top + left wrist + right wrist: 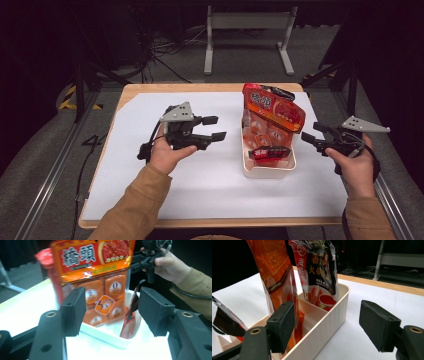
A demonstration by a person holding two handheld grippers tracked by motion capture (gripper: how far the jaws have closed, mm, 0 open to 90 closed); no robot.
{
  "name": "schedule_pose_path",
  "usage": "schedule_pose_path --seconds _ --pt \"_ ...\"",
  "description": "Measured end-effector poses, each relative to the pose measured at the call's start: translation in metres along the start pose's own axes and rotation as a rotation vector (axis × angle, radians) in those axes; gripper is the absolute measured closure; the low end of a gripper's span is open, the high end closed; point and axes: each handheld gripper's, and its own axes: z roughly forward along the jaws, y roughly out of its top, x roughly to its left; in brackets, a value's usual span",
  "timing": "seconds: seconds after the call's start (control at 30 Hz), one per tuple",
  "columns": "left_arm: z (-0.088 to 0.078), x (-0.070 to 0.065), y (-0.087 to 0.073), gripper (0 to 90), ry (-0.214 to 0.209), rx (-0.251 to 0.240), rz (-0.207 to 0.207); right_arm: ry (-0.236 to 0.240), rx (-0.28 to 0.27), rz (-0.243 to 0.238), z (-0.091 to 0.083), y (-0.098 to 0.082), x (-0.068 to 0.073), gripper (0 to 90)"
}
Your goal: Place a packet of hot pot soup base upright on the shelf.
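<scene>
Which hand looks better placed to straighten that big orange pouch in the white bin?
Probably the right. The right hand-held gripper is open beside the white bin, close to the orange pouch. The left hand-held gripper is open too, but stands farther off.

Open left claw [112, 312], orange pouch [96, 277] upright in white bin [110, 338]

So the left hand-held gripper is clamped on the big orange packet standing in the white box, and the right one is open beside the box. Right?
Not quite. The left hand-held gripper is open and holds nothing; the high view shows it apart from the big orange packet, which stands in the white box unheld. The right hand-held gripper is indeed open beside the box.
</scene>
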Motion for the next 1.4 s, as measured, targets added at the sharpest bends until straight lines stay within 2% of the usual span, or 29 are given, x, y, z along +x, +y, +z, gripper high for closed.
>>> schedule_pose_path --seconds 0.03,0.1,0.2,0.47,0.63,0.77,0.9,0.97,1.1,1.23,1.4 --pt "-0.006 0.002 -0.003 37.5 0.026 -0.003 0.005 0.0 0.001 0.0 0.0 0.0 0.0 29.4" --pt "-0.014 0.003 -0.007 34.7 0.042 -0.01 -0.005 0.0 0.003 0.001 0.0 -0.001 0.0 29.3" --pt "-0.029 0.007 -0.016 34.6 0.094 0.002 -0.001 0.001 0.006 0.001 0.0 -0.002 0.0 28.5" --pt "-0.066 0.014 -0.033 34.3 0.165 -0.007 -0.03 0.003 0.009 0.001 -0.001 -0.004 0.0 27.4" --pt "-0.087 0.02 -0.048 33.0 0.191 -0.018 -0.067 0.001 0.016 -0.005 -0.001 -0.006 0.0 26.3" --pt "-0.098 0.022 -0.059 32.6 0.21 -0.019 -0.068 0.002 0.026 -0.004 0.001 -0.008 -0.001 25.7" --pt "-0.108 0.024 -0.073 31.5 0.265 0.0 -0.061 0.003 0.023 -0.005 0.001 -0.009 -0.002 25.5" --pt "-0.114 0.027 -0.079 31.3 0.283 -0.013 -0.074 0.004 0.02 -0.006 0.001 -0.01 -0.003 25.5" --pt "-0.12 0.032 -0.088 31.3 0.29 -0.021 -0.094 0.003 0.025 0.003 0.002 -0.012 -0.004 25.3" --pt "-0.121 0.035 -0.095 31.3 0.295 -0.01 -0.114 0.002 0.027 0.004 0.003 -0.013 -0.004 25.2" --pt "-0.123 0.034 -0.097 31.2 0.294 -0.014 -0.125 0.003 0.014 -0.001 0.003 -0.011 -0.005 24.8"
